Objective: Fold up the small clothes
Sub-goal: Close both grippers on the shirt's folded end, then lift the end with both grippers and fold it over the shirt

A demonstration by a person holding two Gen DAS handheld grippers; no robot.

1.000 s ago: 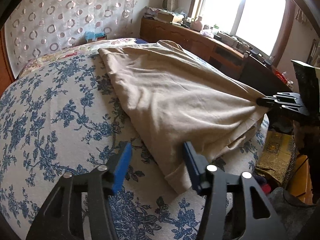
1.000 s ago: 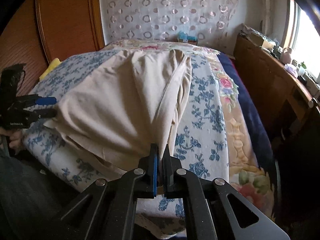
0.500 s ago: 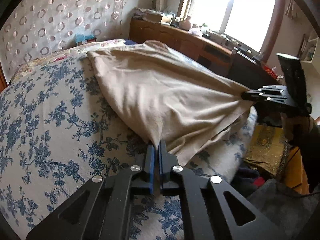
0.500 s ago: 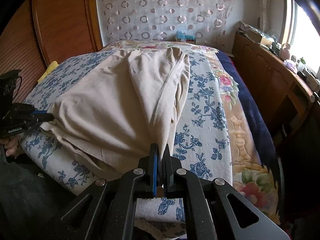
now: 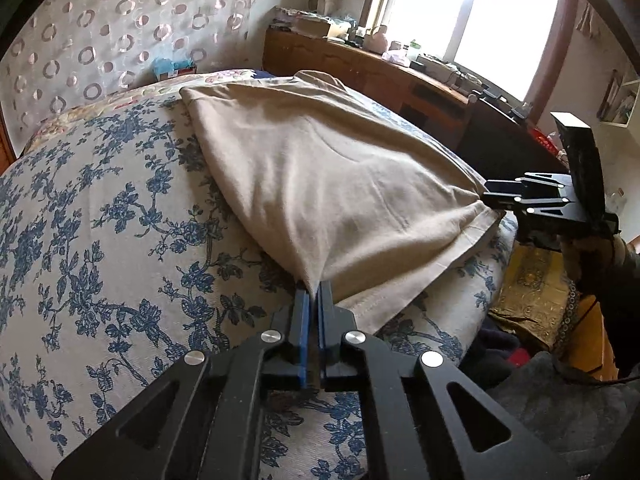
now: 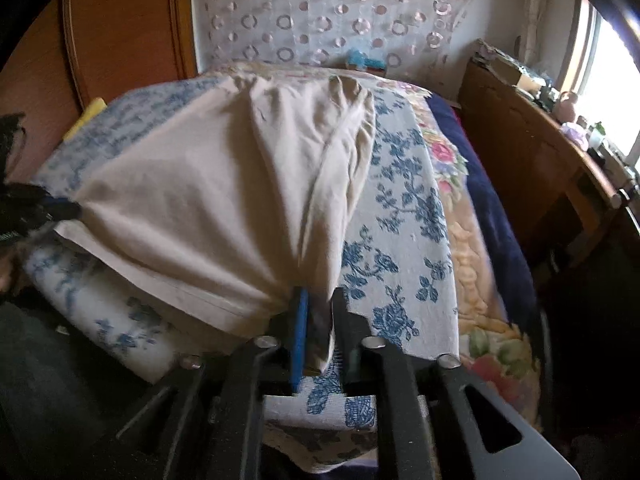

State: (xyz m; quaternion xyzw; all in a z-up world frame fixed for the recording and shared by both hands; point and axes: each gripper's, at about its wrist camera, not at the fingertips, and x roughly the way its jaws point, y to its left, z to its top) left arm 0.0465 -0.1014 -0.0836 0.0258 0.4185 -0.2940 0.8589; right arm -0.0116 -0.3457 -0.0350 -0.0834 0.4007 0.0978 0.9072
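Left gripper (image 5: 314,300): clenched on the near left corner of the beige garment (image 5: 328,184), cloth drawn to a point between the blue pads, nothing slack there. The garment spreads away from that gripper up the bed (image 5: 100,216), over the blue-floral bedspread, its far end bunched toward the headboard side. Just behind the pinch a lower layer with a stitched hem sticks out past the top layer, so the left grip looks like top layer only, can't confirm. Right gripper (image 6: 318,312): its jaws have just been opening, gap now visible, and the other near corner of the garment hangs loosely between the fingers, touching the blue pad on one side but not pressed from both. I'd call it released or nearly so. Frame is motion-blurred, so contact on the far finger is unclear. Risks from here: with only one corner held, any pull from the left will drag the garment sideways across the bedspread and skew the edge that was stretched between the two grippers. The freed corner sits at the bed edge and could slide off under its own weight. If the right gripper backs out with cloth caught on a pad, it'll tug the fold open. The uneven layers mean the next fold may come out misaligned.
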